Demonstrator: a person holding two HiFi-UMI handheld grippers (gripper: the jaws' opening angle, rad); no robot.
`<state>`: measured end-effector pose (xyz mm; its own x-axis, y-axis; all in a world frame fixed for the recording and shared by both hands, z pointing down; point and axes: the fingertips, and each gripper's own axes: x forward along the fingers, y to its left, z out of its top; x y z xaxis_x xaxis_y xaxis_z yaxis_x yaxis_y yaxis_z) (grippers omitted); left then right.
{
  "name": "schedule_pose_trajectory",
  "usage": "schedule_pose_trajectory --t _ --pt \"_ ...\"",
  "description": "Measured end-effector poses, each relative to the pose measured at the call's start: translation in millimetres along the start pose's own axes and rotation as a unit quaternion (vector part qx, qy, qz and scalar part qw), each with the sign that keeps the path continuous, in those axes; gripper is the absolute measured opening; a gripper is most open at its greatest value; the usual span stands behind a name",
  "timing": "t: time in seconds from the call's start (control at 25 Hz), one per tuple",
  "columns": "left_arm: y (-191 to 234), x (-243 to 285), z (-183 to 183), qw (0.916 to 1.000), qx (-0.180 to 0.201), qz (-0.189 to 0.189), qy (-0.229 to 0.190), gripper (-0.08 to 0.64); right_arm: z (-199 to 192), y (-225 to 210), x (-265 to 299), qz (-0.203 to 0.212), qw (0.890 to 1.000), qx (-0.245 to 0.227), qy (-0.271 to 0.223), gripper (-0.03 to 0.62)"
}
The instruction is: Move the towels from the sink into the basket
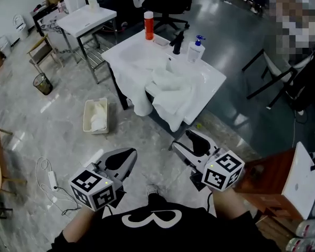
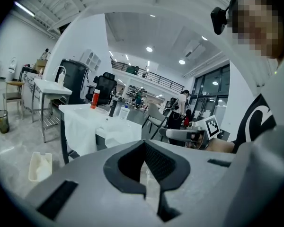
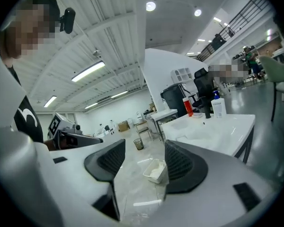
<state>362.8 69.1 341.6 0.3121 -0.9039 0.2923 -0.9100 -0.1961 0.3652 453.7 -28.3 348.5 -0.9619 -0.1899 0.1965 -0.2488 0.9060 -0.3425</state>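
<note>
White towels [image 1: 168, 91] lie heaped in the white sink [image 1: 210, 77] and hang over its front edge; the left gripper view also shows these towels [image 2: 85, 126]. A pale basket [image 1: 96, 115] stands on the floor left of the sink with a white towel inside. It also shows between the right jaws in the right gripper view, far off [image 3: 155, 170]. Both grippers hover low in front of me, well short of the sink. My left gripper [image 1: 127, 156] [image 2: 145, 150] is shut and holds nothing. My right gripper [image 1: 188, 142] [image 3: 144, 162] is open and holds nothing.
An orange bottle [image 1: 148, 25], a black tap [image 1: 177, 42] and a pump bottle [image 1: 196, 49] stand on the sink's back rim. A small white table [image 1: 86, 17] and a waste bin [image 1: 42, 83] are at left. A wooden cabinet [image 1: 270, 188] is close at right. A cable [image 1: 50, 180] lies on the floor.
</note>
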Motion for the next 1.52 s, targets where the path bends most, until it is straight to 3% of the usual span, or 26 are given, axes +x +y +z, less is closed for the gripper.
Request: schedule_pose_trajectory --t 0.28,0.76,1.12,1.52 --pt "45.0 52.2 22.3 0.9998 0.008 -0.013 0.01 0.006 7.3 -63.1 36.1 -0.043 0.999 0.01 0.018 0.259" --pt "102.1 121.2 57.0 0.9964 0.007 -0.074 0.04 0.006 19.4 -143.2 90.5 -0.133 0.99 0.016 0.04 0.29" --pt "158.0 193.7 114.2 0.985 0.045 -0.148 0.076 0.006 24.1 -215.1 132.7 -0.244 0.966 0.013 0.078 0.295" --pt "197.1 246.9 135.3 0.9689 0.059 -0.214 0.11 0.006 2.0 -288.0 157.0 -0.333 0.933 0.021 0.137 0.31"
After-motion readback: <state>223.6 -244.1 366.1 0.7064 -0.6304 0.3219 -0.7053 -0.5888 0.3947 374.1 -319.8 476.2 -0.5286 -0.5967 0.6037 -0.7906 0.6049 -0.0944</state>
